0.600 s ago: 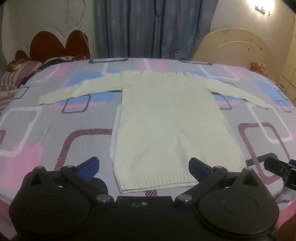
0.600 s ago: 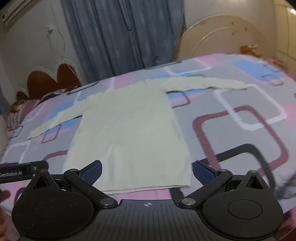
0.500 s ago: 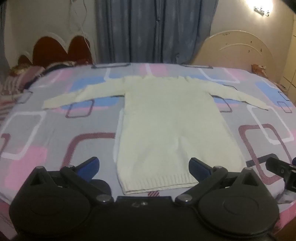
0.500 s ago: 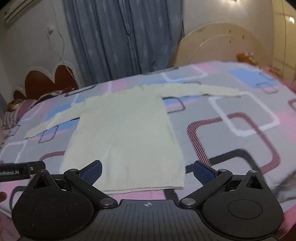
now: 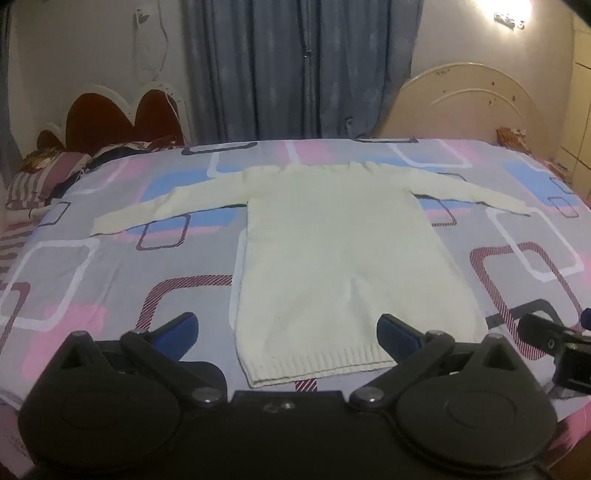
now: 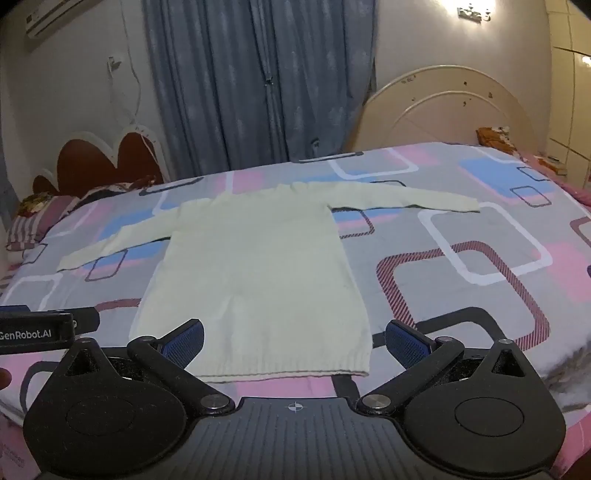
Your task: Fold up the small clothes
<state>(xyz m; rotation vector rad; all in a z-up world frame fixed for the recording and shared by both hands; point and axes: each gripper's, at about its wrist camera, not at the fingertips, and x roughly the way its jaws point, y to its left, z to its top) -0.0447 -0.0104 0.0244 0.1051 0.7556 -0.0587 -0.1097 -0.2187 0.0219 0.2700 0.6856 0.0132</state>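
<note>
Both claws [image 5: 287, 326] [image 6: 294, 338] gape empty over the sweater [image 5: 343, 266]; only right view shows, perhaps, an air-conditioner [image 6: 55, 16].

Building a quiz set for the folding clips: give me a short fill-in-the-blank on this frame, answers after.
1. The cream sweater lies flat on the ____.
2. Both of its sleeves are spread ____.
3. The left gripper and right gripper both have jaws that are ____.
4. Behind the bedspread hangs a blue-grey ____.

Answers: bed; outward; open; curtain
</note>
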